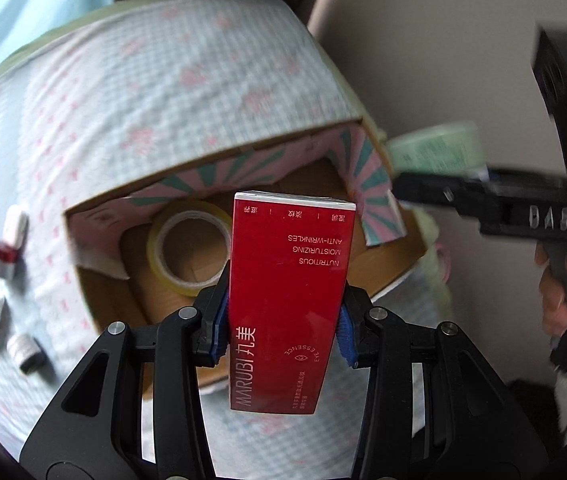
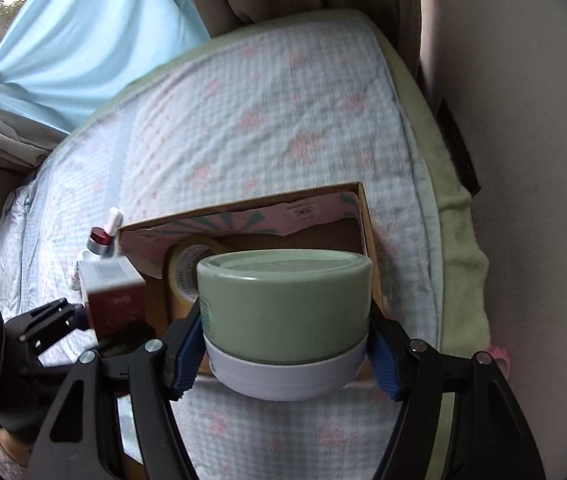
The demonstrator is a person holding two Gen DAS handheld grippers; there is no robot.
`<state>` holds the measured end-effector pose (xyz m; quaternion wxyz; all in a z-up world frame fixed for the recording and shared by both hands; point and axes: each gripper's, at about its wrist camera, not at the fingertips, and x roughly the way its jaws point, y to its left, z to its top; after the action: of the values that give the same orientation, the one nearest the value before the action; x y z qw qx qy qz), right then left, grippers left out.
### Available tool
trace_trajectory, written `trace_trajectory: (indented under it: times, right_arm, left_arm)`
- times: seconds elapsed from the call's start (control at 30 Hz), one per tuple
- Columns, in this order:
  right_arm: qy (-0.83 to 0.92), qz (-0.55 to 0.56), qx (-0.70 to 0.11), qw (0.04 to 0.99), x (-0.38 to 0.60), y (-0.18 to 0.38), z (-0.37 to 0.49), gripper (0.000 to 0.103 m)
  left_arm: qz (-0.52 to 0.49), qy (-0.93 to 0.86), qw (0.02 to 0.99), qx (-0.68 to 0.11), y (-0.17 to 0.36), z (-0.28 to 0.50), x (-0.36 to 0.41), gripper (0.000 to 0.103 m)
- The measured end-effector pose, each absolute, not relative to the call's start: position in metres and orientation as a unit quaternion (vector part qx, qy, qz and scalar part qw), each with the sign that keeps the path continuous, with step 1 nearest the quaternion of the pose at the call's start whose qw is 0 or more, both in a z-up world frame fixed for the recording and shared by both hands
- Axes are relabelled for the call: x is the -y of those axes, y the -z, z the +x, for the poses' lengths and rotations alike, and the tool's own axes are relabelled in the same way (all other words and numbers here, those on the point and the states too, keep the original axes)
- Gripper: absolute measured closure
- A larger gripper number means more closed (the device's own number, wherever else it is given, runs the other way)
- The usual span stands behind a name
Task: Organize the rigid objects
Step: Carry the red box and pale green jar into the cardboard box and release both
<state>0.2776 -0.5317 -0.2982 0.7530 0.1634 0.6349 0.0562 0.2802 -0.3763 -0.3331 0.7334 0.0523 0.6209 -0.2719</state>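
My left gripper (image 1: 283, 328) is shut on a red Marubi carton (image 1: 287, 300) and holds it upright above the open cardboard box (image 1: 103, 304). A roll of yellow tape (image 1: 191, 248) lies inside the box. My right gripper (image 2: 283, 348) is shut on a green jar with a white base (image 2: 283, 316), held over the near edge of the same box (image 2: 367, 216). In the left wrist view the jar (image 1: 435, 152) and right gripper show at the right. In the right wrist view the red carton (image 2: 115, 300) shows at the left.
Three small bottles (image 1: 3, 256) lie on the checked bedspread (image 1: 163, 80) left of the box. A wall stands to the right of the bed and curtains (image 2: 63, 52) hang at the far end.
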Motion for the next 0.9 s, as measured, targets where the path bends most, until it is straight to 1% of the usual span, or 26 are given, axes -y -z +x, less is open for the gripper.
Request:
trace_trajectory:
  times: [0.13,0.3,0.53,0.77,0.8,0.83,0.87,0.9]
  right_arm:
    - [-0.071,0.172,-0.632,0.752,0.534,0.327,0.29,0.037]
    - [-0.1,0.161,-0.634,0.75,0.532,0.35,0.302,0.037]
    - [-0.134,0.092,-0.641,0.75,0.517,0.372,0.314,0.037]
    - [-0.14,0.027,-0.647,0.749,0.501,0.385,0.317,0.037]
    - [-0.135,0.02,-0.646,0.751,0.5,0.385,0.317,0.037]
    - [-0.134,0.019,-0.645,0.752,0.5,0.386,0.317,0.036]
    - [-0.14,0.026,-0.64,0.755,0.501,0.385,0.316,0.032]
    - [-0.148,0.036,-0.627,0.764,0.502,0.382,0.315,0.016]
  left_arm:
    - [0.111,0.29,0.716,-0.625,0.362,0.276,0.398,0.064]
    - [0.2,0.32,0.699,-0.608,0.38,0.264,0.416,0.065]
    - [0.238,0.34,0.679,-0.606,0.404,0.263,0.425,0.065]
    - [0.217,0.342,0.677,-0.614,0.405,0.273,0.428,0.065]
    - [0.214,0.343,0.678,-0.615,0.405,0.274,0.429,0.061]
    - [0.212,0.345,0.679,-0.612,0.403,0.274,0.429,0.033]
    - [0.211,0.349,0.682,-0.607,0.401,0.274,0.43,0.002]
    - [0.211,0.352,0.687,-0.599,0.397,0.273,0.43,0.001]
